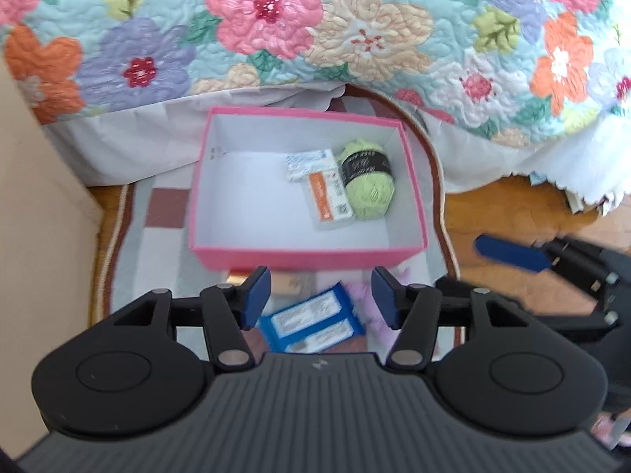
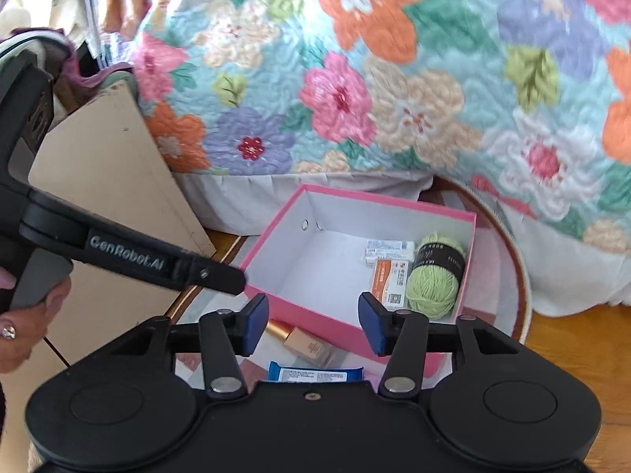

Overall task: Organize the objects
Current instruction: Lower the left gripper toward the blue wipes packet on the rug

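Left gripper: seen at the bottom of the left wrist view, blue pads held apart, nothing between them.
Right gripper: seen at the bottom of the right wrist view, fingers likewise spread and empty.
Blue packet: lies flat on the rug, low centre of frame, directly between the left fingers and just in front of the pink box; glossy blue wrapper with white label panels.
Handling of packet: judged light, thin and slippery, with some give; best pinched across its short width near the middle, since the ends would likely crumple.
Cosmetic bottle: gold cap, beige body, lying on its side between packet and box wall; judged rigid, possibly breakable, and prone to rolling.
Pale purple fluffy item: partly hidden beside the packet; not identifiable.
Box contents: green yarn ball with a black band, an orange-and-white sachet and a white-blue sachet, grouped in the right half; left half is bare.
Surroundings: floral quilt fills the upper frame; a beige board stands at left.
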A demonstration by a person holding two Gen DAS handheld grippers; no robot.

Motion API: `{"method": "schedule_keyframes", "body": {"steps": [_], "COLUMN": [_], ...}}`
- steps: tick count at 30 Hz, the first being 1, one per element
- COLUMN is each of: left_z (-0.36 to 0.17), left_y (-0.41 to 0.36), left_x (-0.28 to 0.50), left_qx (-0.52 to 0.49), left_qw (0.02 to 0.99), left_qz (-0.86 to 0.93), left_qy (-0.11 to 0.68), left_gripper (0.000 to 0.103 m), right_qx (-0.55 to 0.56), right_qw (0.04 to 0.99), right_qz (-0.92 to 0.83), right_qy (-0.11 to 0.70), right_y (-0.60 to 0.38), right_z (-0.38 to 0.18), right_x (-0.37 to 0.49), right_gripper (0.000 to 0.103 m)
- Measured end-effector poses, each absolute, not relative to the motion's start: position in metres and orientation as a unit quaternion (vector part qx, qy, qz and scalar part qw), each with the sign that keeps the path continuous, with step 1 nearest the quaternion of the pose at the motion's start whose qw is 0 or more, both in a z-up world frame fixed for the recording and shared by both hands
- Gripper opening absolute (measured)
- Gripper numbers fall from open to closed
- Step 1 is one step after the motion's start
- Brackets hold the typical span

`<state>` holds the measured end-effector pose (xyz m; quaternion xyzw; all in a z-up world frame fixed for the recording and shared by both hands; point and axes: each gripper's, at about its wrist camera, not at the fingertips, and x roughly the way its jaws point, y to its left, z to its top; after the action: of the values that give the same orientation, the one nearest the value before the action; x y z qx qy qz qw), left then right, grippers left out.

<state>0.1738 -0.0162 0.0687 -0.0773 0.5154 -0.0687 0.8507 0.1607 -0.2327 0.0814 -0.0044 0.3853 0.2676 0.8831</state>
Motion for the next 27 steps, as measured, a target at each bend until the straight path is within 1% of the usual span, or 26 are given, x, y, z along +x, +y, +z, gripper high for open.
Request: {"method": "schedule_keyframes", "body": {"steps": [3, 4, 5, 6, 7, 10, 12, 17, 20, 23, 25, 27], "left_z": [0.076, 0.078, 0.079, 0.08, 0.081, 0.083, 0.082, 0.069, 0.058, 0.045, 0.036, 0.026], "left_y": [-0.014, -0.013, -0.012, -0.01, -0.008, -0.001, 0.001, 0.003, 0.001, 0.004, 0.007, 0.01], "left_x": [0.151, 0.143, 0.136, 0.128, 0.122, 0.104, 0.093, 0.073, 0.064, 0.059, 0.058, 0.06], "left_qx": [-0.054, -0.05, -0.047, -0.047, -0.05, -0.063, -0.061, -0.051, -0.038, -0.038, -0.039, -0.035], "left_qw": [0.854, 0.854, 0.854, 0.854, 0.853, 0.852, 0.853, 0.85, 0.85, 0.85, 0.852, 0.854], "left_qz": [-0.066, -0.066, -0.067, -0.07, -0.074, -0.079, -0.081, -0.086, -0.089, -0.089, -0.088, -0.086], "left_qy": [0.514, 0.513, 0.513, 0.514, 0.514, 0.514, 0.512, 0.517, 0.518, 0.518, 0.515, 0.511], "left_gripper": [0.063, 0.064, 0.064, 0.065, 0.066, 0.07, 0.071, 0.074, 0.076, 0.08, 0.085, 0.087], "right_qx": [-0.026, -0.036, -0.045, -0.055, -0.062, -0.073, -0.082, -0.11, -0.104, -0.091, -0.089, -0.09], "right_qw": [0.883, 0.883, 0.882, 0.88, 0.877, 0.868, 0.865, 0.858, 0.857, 0.857, 0.858, 0.86], "right_qz": [0.278, 0.283, 0.286, 0.292, 0.301, 0.315, 0.32, 0.334, 0.338, 0.346, 0.35, 0.353], "right_qy": [0.377, 0.374, 0.372, 0.37, 0.37, 0.376, 0.378, 0.374, 0.374, 0.371, 0.364, 0.357], "right_y": [-0.231, -0.23, -0.228, -0.227, -0.226, -0.223, -0.222, -0.215, -0.214, -0.216, -0.217, -0.216], "right_z": [0.095, 0.099, 0.102, 0.105, 0.107, 0.107, 0.103, 0.089, 0.078, 0.065, 0.054, 0.042], "right_x": [0.142, 0.135, 0.13, 0.124, 0.118, 0.104, 0.095, 0.078, 0.073, 0.068, 0.065, 0.064], "right_gripper": [0.066, 0.067, 0.071, 0.078, 0.079, 0.081, 0.087, 0.088, 0.088, 0.088, 0.088, 0.088]}}
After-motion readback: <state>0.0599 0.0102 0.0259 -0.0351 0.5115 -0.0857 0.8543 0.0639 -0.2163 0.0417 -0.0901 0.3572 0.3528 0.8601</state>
